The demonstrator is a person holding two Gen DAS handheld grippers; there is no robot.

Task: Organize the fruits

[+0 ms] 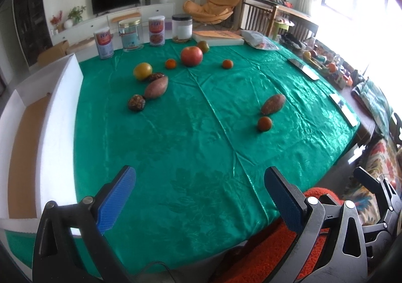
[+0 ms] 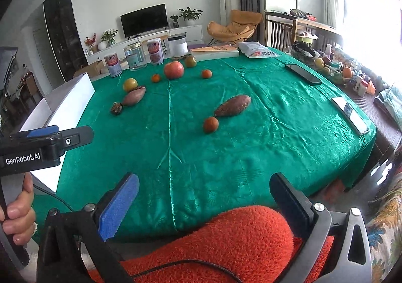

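Note:
Fruits lie scattered on the green tablecloth [image 1: 191,137]: a red apple [image 1: 191,56], a yellow fruit [image 1: 142,71], small oranges [image 1: 170,63] [image 1: 227,64] [image 1: 264,123], two sweet potatoes [image 1: 156,87] [image 1: 273,104], dark wrinkled fruits [image 1: 136,102] and a green-brown fruit [image 1: 203,46]. The apple [image 2: 173,69] and near sweet potato [image 2: 233,105] also show in the right wrist view. My left gripper [image 1: 198,197] is open and empty above the table's near edge. My right gripper [image 2: 203,203] is open and empty, over an orange cushion [image 2: 226,240] short of the table.
A white foam box [image 1: 45,132] with a brown floor stands at the table's left edge. Cans and jars [image 1: 155,31], a flat box [image 1: 217,37] and a bag [image 1: 258,40] line the far edge. Two phones [image 2: 302,73] [image 2: 350,111] lie at the right.

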